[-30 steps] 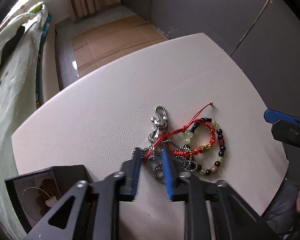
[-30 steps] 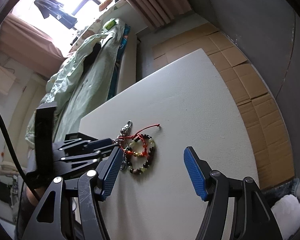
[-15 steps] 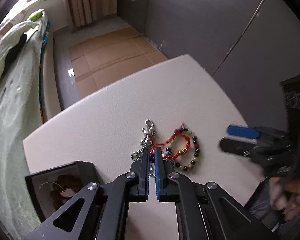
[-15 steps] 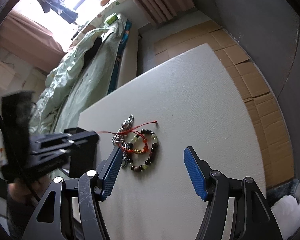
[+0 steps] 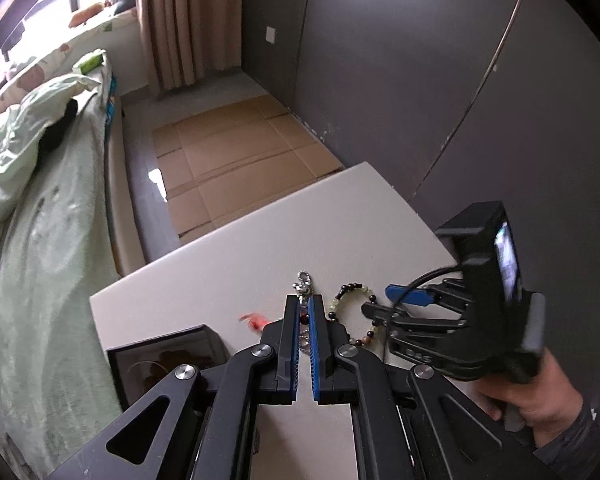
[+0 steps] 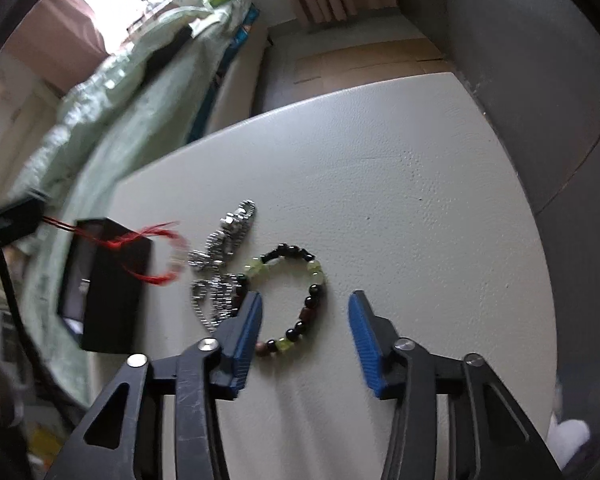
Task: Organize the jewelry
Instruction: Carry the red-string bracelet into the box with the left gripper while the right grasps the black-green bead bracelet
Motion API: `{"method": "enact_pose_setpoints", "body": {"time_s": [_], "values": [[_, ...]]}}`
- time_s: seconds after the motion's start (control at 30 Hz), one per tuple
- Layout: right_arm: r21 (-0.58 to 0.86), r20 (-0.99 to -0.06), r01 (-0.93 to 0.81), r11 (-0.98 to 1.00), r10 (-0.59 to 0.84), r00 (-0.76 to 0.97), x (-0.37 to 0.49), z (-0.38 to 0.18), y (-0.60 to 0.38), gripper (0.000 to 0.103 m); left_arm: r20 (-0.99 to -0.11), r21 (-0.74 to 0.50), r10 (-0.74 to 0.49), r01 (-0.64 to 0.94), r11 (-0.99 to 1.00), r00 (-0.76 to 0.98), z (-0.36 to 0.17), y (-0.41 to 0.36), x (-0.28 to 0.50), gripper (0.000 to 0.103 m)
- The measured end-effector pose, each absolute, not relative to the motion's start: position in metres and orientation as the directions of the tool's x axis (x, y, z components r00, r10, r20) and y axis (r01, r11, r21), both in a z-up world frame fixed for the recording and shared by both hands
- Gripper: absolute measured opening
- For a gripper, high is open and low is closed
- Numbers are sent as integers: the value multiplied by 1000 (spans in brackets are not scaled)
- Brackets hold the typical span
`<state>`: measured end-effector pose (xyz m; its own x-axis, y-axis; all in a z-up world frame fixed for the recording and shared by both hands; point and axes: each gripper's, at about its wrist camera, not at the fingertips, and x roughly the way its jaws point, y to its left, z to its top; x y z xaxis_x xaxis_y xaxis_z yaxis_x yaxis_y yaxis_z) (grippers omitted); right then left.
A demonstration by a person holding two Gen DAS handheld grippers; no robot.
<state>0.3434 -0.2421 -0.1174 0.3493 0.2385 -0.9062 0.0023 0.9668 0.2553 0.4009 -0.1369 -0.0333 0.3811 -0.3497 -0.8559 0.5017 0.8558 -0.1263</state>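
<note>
My left gripper (image 5: 304,300) is shut on a red cord bracelet (image 6: 156,256) and holds it in the air above the open black jewelry box (image 6: 104,288); a blurred red end (image 5: 254,320) shows left of its jaws. A silver chain (image 6: 220,264) and a beaded bracelet (image 6: 300,300) of black, green and brown beads lie on the white table (image 6: 400,200). My right gripper (image 6: 304,312) is open and empty, low over the beaded bracelet, its jaws on either side of it. The right gripper also shows in the left wrist view (image 5: 396,300).
The black box (image 5: 160,360) stands at the table's left front corner. A bed with a pale green cover (image 5: 28,200) runs along the left. Cardboard sheets (image 5: 228,160) cover the floor beyond the table. A dark grey wall (image 5: 420,80) stands to the right.
My left gripper shut on the red cord bracelet, lifted it off the pile and carried it left toward the box. My right gripper moved in over the beaded bracelet.
</note>
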Motion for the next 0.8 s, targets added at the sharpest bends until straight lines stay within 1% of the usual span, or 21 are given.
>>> {"method": "enact_pose_setpoints", "body": {"time_s": [0.07, 0.1, 0.13, 0.17, 0.2, 0.33, 0.53, 0.8], "values": [[164, -919, -13, 986, 157, 360, 344, -116, -233, 30, -852, -124, -349, 497, 859, 390, -30, -133, 400, 4], [115, -924, -30, 993, 118, 365, 345, -116, -226, 28, -850, -121, -347, 494, 861, 397, -27, -130, 399, 4], [76, -926, -47, 996, 88, 367, 345, -116, -222, 15, -847, -119, -346, 489, 864, 404, -24, -127, 398, 4], [55, -927, -59, 997, 73, 367, 345, -117, -219, 10, -844, -117, -344, 484, 867, 413, -21, -124, 398, 4], [49, -927, -69, 996, 71, 368, 345, -117, -217, 10, -840, -116, -343, 478, 871, 420, -18, -120, 397, 4], [130, -909, -81, 988, 151, 389, 342, -104, -220, 9, -828, -112, -336, 455, 884, 449, -6, -107, 393, 4], [255, -841, -92, 963, 267, 470, 331, -67, -226, 9, -812, -105, -329, 432, 895, 483, 12, -87, 387, 4], [323, -786, -102, 941, 326, 525, 328, -43, -206, 9, -801, -99, -315, 406, 908, 509, 22, -62, 376, 4]]}}
